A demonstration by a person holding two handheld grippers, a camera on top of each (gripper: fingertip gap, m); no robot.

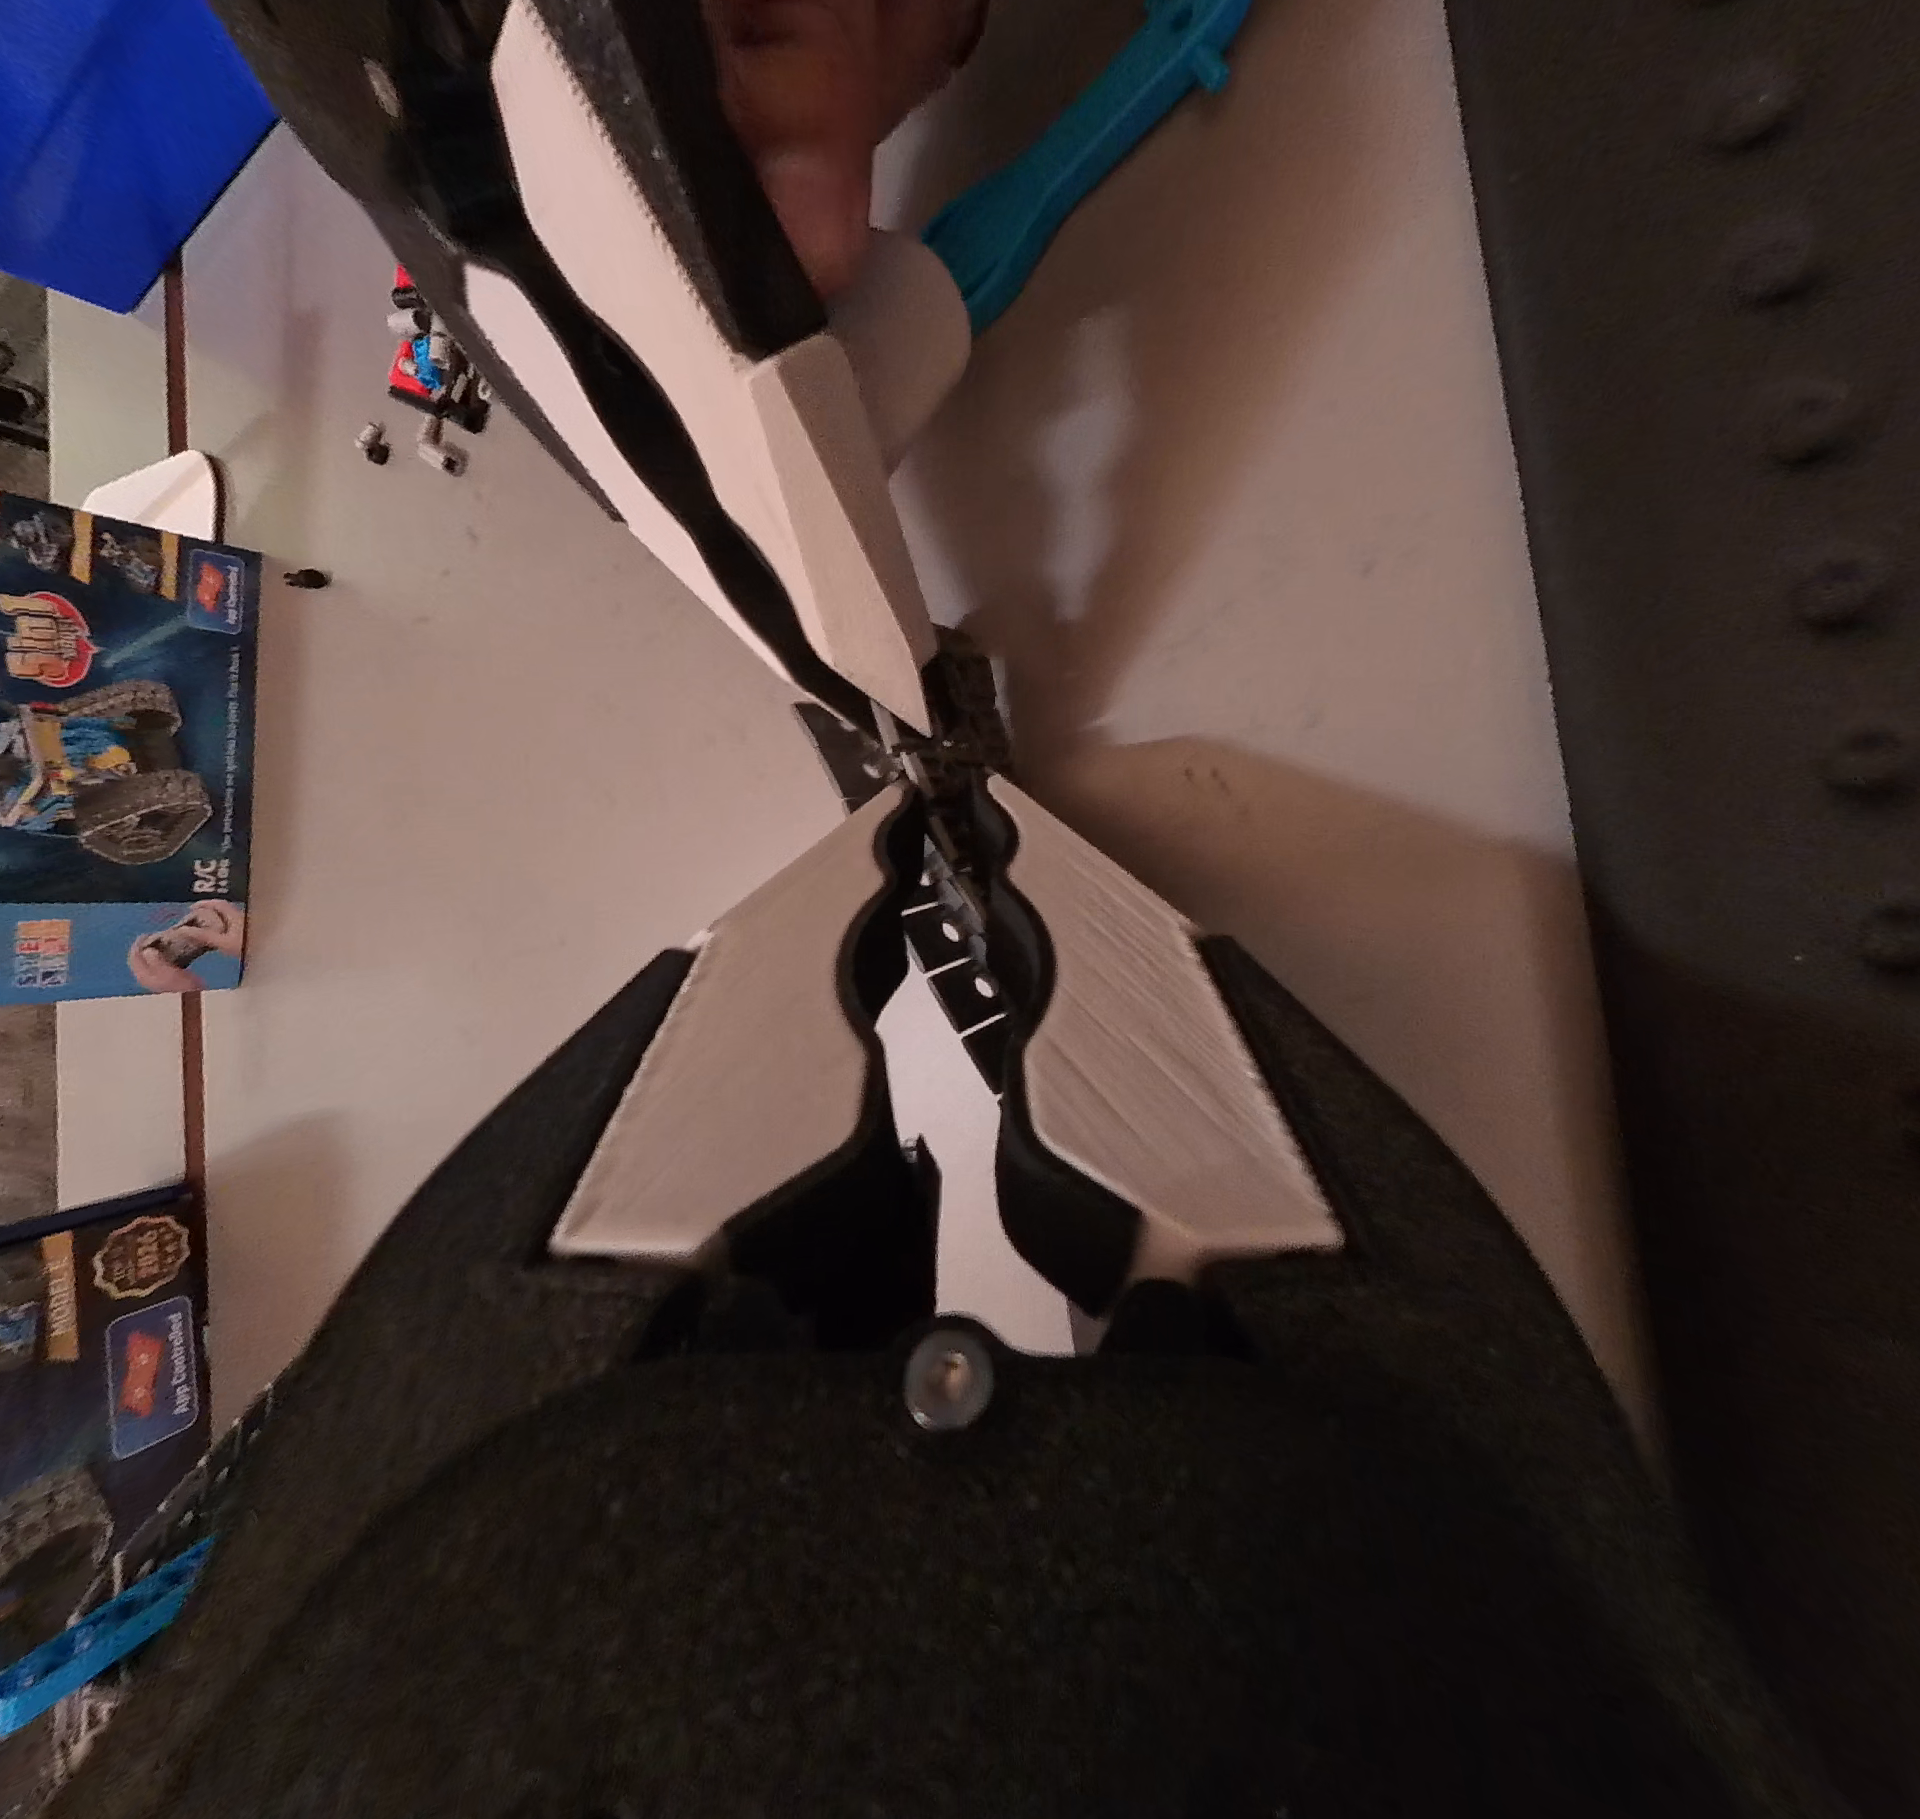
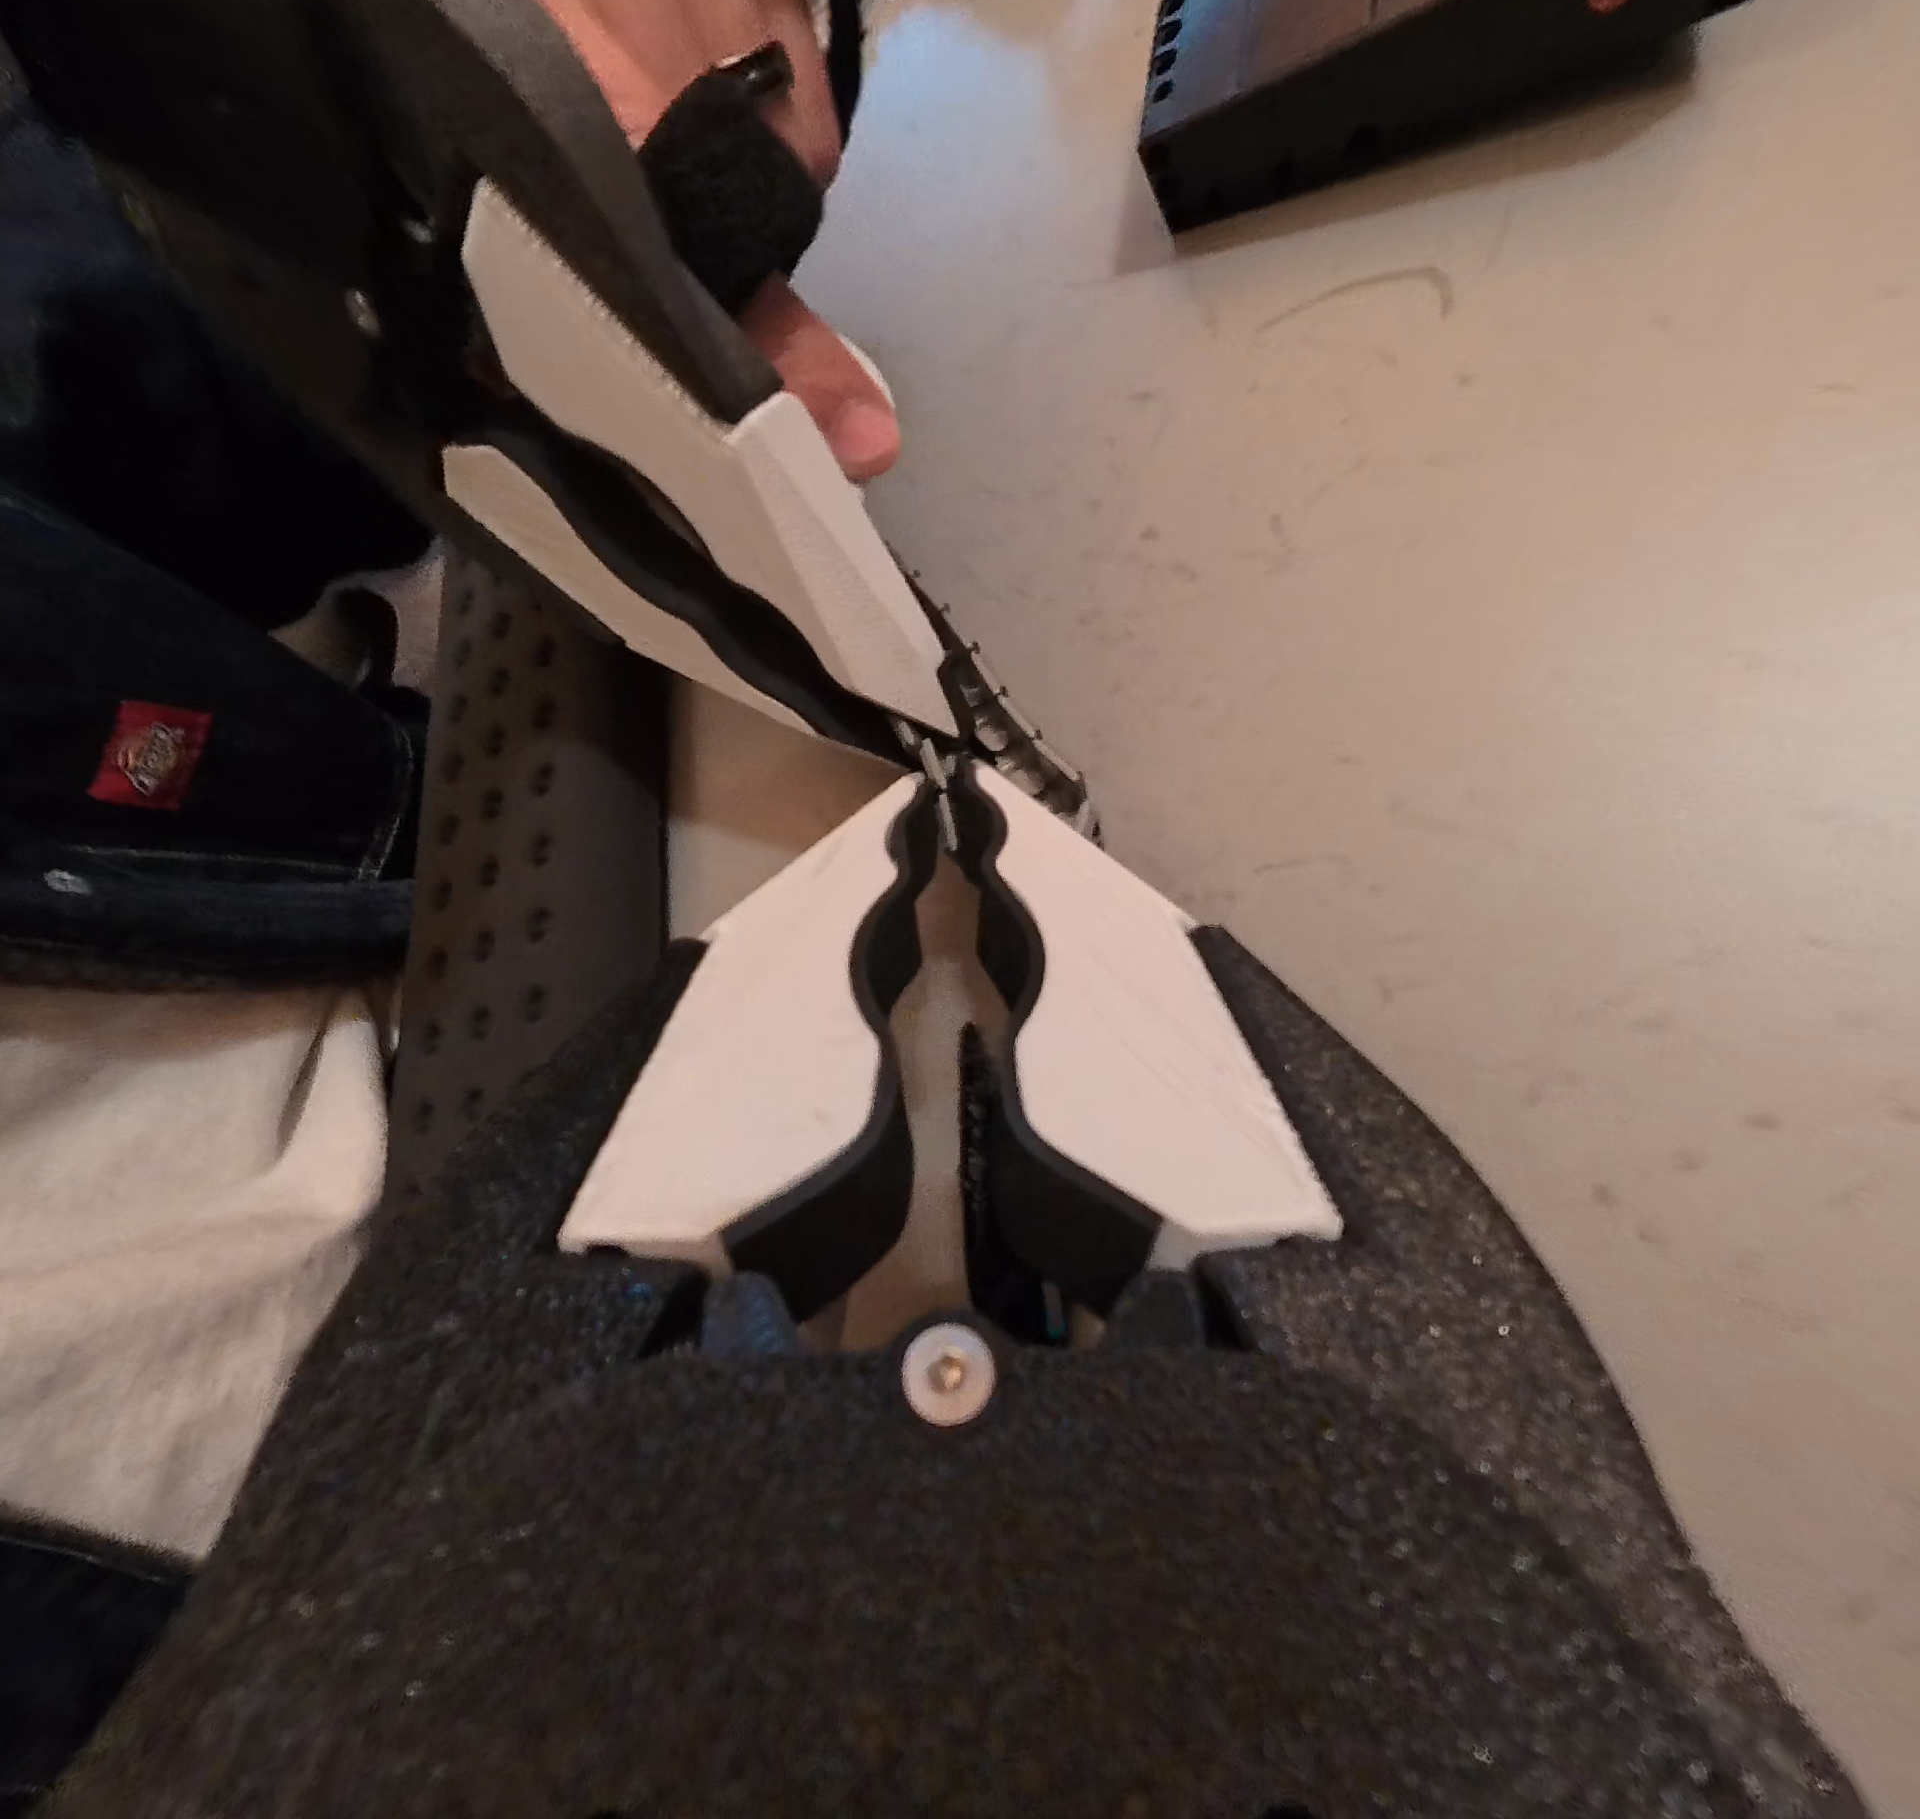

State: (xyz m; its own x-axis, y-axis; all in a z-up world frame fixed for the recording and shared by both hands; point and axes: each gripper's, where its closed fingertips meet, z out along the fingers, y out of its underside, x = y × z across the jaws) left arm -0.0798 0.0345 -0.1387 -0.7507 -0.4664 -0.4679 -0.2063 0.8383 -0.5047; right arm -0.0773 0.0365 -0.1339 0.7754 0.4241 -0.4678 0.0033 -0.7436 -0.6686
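My two grippers meet tip to tip above the pale table (image 1: 520, 834). In the left wrist view my left gripper (image 1: 940, 795) is shut on a black toy track strip (image 1: 961, 969), whose links with pale holes run back between its fingers. My right gripper (image 1: 914, 720) comes in from the upper left, its tips closed at the strip's dark far end (image 1: 968, 694). In the right wrist view my right gripper (image 2: 945, 782) is shut on a thin grey edge of the strip (image 2: 943, 819). The left gripper (image 2: 930, 730) clamps the strip there too, and the links (image 2: 1023, 751) trail off to the right.
Two printed toy boxes (image 1: 114, 761) (image 1: 104, 1354), a blue bin (image 1: 104, 86) and loose small parts (image 1: 426, 387) lie left. A teal plastic piece (image 1: 1091, 138) lies beyond, a dark studded panel (image 1: 1714, 522) right. A black box (image 2: 1455, 34), a perforated post (image 2: 520, 834) and a person's leg (image 2: 156, 730) show. My two grippers' fingertips are within a few centimetres of each other. About 12 cm separates my left fingertips from the perforated post (image 2: 520, 834).
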